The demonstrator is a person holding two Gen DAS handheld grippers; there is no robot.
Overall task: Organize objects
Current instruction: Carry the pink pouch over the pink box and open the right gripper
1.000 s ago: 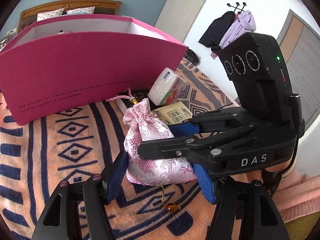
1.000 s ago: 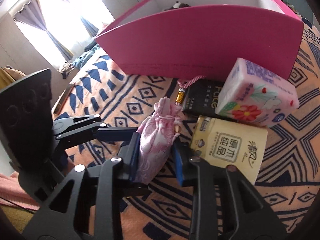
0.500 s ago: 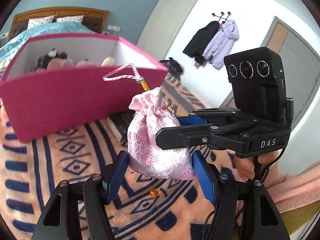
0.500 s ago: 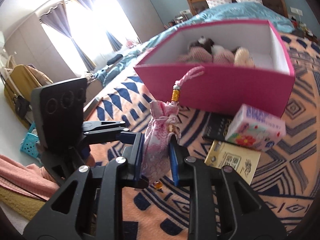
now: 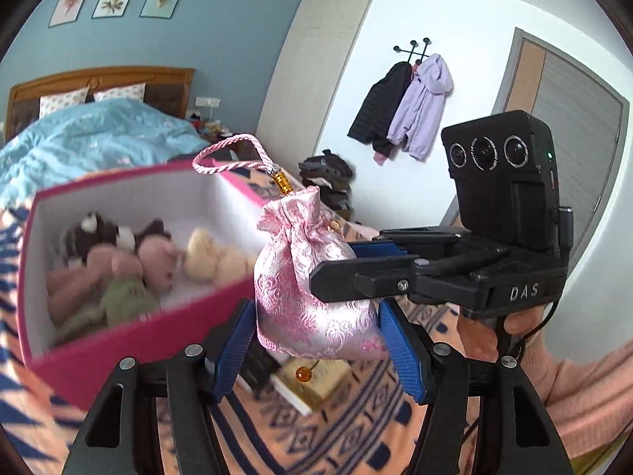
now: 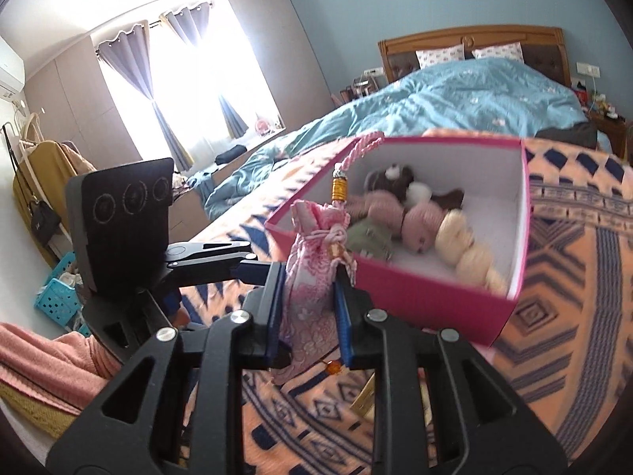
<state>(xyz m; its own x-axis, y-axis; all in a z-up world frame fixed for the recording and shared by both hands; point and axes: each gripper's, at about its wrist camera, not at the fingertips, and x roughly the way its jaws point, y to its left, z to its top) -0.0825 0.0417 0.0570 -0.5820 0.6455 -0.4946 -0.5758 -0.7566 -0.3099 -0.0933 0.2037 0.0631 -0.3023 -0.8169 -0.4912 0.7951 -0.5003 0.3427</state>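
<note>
A pink silk drawstring pouch (image 5: 312, 289) with a cord loop and gold bead hangs in the air, also seen in the right wrist view (image 6: 312, 289). My right gripper (image 6: 310, 316) is shut on the pouch and holds it up. My left gripper (image 5: 316, 348) stands open around the pouch's lower part, its blue pads (image 5: 233, 348) at the pouch's sides, not squeezing it. The pink box (image 5: 118, 368) with plush toys (image 5: 130, 261) inside lies behind and below the pouch; it also shows in the right wrist view (image 6: 431, 304).
A patterned orange and blue blanket (image 6: 593, 277) covers the surface. A yellow tissue pack (image 5: 316, 384) and a dark box (image 5: 257, 368) lie below the pouch. A bed with a blue quilt (image 6: 455, 95) stands behind.
Both grippers have risen with the pouch off the blanket, and the box's inside has come into view. The right gripper's jaws have closed tighter on the pouch.
</note>
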